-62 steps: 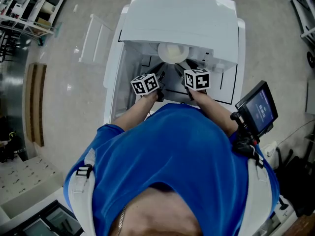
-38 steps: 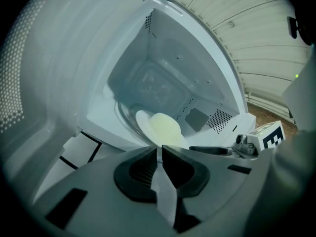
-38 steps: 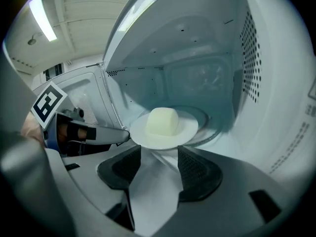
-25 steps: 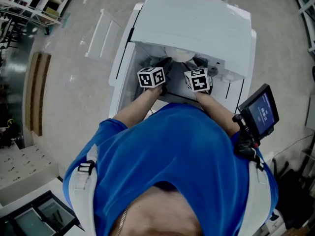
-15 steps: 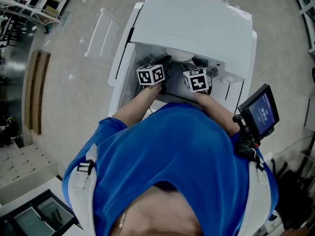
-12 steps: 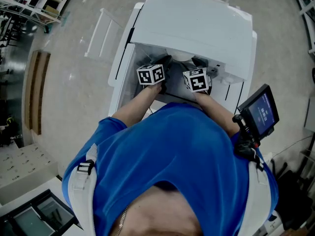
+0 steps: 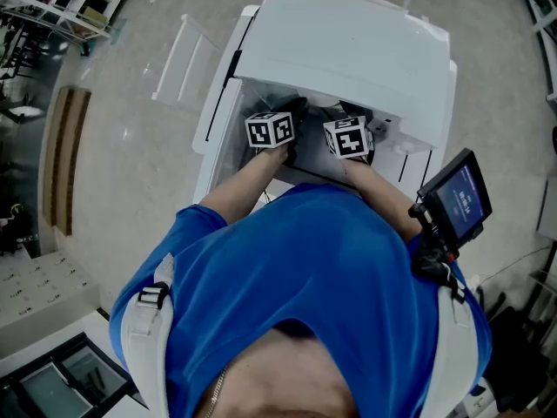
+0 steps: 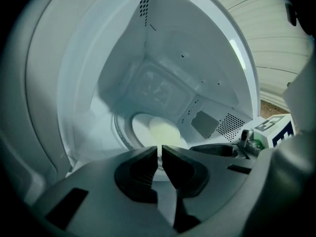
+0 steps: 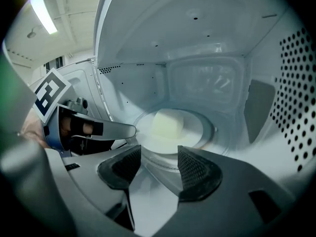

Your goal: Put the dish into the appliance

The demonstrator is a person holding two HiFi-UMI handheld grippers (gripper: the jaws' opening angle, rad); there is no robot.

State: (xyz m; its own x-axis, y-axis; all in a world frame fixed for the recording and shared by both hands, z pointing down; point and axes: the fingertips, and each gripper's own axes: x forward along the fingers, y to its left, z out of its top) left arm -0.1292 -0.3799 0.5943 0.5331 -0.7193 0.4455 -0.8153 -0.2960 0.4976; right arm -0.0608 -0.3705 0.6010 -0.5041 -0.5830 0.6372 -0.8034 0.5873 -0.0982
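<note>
A white dish point(image 9: 170, 128) carrying a pale yellow block lies on the turntable inside the white appliance point(image 7: 348, 42). My left gripper point(image 8: 159, 157) reaches into the cavity, its jaws closed to a thin slit on the near rim of the dish point(image 8: 157, 131). From the right gripper view, the left gripper point(image 9: 106, 128) comes in from the left with its tip at the dish's edge. My right gripper point(image 9: 159, 163) is open just in front of the dish, with nothing between its pads. In the head view both marker cubes point(image 7: 270, 129) sit at the cavity mouth; the dish is hidden there.
The appliance's door point(image 7: 216, 116) hangs open on the left. Perforated cavity walls point(image 9: 296, 93) close in on the right. A white frame point(image 7: 178, 55) lies on the floor left of the appliance. A small screen point(image 7: 457, 194) is mounted near the person's right side.
Both grippers have pushed forward into the cavity. The dish, seen at the opening 2.5 s ago, has gone under the appliance's top and out of the head view.
</note>
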